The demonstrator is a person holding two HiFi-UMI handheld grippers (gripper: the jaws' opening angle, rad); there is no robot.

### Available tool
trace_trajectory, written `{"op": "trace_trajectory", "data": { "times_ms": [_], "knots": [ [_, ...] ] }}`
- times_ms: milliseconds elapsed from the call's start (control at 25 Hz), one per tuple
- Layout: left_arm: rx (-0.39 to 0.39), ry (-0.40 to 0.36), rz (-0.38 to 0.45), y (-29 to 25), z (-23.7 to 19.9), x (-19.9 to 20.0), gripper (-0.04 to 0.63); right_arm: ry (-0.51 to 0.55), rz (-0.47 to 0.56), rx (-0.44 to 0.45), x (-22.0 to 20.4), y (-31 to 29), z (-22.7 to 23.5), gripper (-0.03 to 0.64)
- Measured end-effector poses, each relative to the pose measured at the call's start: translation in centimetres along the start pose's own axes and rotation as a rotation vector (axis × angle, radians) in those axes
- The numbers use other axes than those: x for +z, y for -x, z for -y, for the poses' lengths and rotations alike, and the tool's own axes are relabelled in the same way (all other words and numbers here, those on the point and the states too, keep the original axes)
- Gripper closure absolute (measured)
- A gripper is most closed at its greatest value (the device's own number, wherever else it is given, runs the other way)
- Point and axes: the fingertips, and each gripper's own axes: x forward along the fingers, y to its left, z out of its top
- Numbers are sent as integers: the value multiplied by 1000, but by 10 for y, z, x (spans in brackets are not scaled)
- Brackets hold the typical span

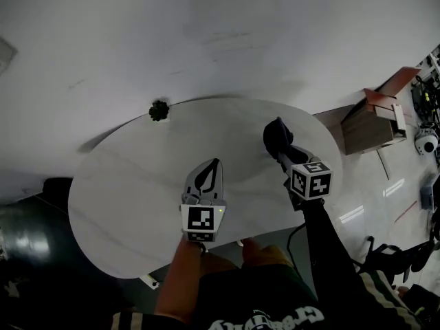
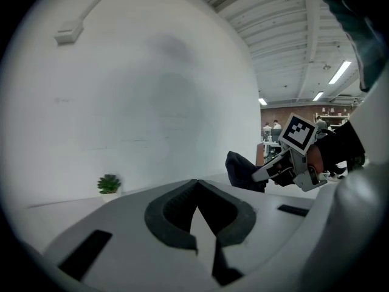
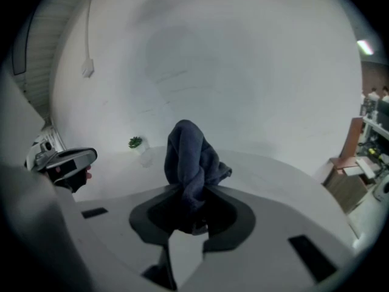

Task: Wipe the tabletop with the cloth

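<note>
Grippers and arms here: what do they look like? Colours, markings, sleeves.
Left gripper and right gripper: pale grey bodies, dark grey jaw pads, each with a white cube of black square markers. Right arm in a black sleeve; left arm bare.

- Cloth (image 3: 191,157): dark blue fabric, soft and napped, matt.
- Tabletop (image 1: 130,198): white and smooth with a dull sheen and faint grey veins like marble.
- Left gripper (image 2: 196,184) and right gripper (image 3: 189,193): pale grey, smooth, matt plastic shells; the jaw liners are dark and look rubbery.
- Floor (image 1: 375,201), at the table's three o'clock: pale, glossy, streaked with reflected light.
- Box (image 1: 368,126), at two o'clock: brown, wood-like, matt.
</note>
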Motion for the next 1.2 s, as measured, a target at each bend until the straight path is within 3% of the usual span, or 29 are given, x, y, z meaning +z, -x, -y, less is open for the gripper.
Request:
{"op": "trace_trajectory", "data": {
  "times_ms": [240,440,640,920,1200],
  "knots": [
    [225,86,28,113,-126,-20,594,76,-77,251,-11,-49,-196,529],
    [332,58,20,227,-230,-45,594,136,-152,425,-41,-76,-375,526],
    [385,77,-29,330,-317,-89,594,173,-192,523,-72,-96,-524,525],
    [484,65,-111,451,-409,-151,594,205,-248,623,-119,-119,-680,523],
    [592,133,-136,539,-448,-189,594,271,-336,719,-177,-115,-792,517]
  ]
}}
